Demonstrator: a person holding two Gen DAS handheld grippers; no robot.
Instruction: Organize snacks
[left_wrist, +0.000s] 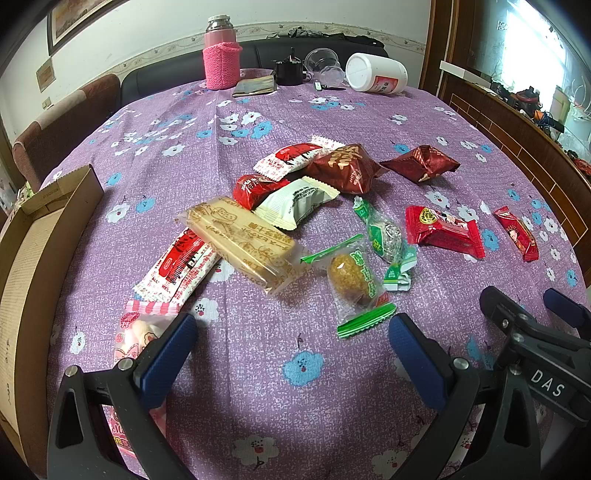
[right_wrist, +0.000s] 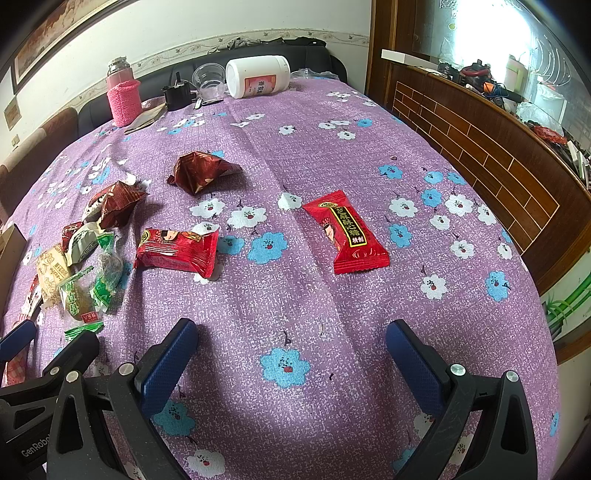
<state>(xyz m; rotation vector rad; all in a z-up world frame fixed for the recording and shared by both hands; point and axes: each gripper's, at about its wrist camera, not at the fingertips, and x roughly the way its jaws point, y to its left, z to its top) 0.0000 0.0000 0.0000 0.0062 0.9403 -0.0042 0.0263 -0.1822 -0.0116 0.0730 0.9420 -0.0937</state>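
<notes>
Several wrapped snacks lie on a purple flowered tablecloth (left_wrist: 288, 406). In the left wrist view a beige biscuit pack (left_wrist: 240, 240), red-and-white packs (left_wrist: 177, 269), a white pack (left_wrist: 295, 203), dark red bags (left_wrist: 343, 170) and green-wrapped sweets (left_wrist: 354, 284) form a heap. My left gripper (left_wrist: 291, 350) is open and empty just before the heap. My right gripper (right_wrist: 291, 354) is open and empty; a red candy pack (right_wrist: 347, 236) and a red packet (right_wrist: 177, 251) lie ahead of it. The right gripper also shows in the left wrist view (left_wrist: 532, 310).
An open cardboard box (left_wrist: 33, 258) sits at the table's left edge. A pink flask (left_wrist: 221, 55), a white jar on its side (left_wrist: 376, 74), clear cups (left_wrist: 325, 66) and a black object (left_wrist: 290, 70) stand at the far edge. A wooden cabinet (right_wrist: 480, 147) is at the right.
</notes>
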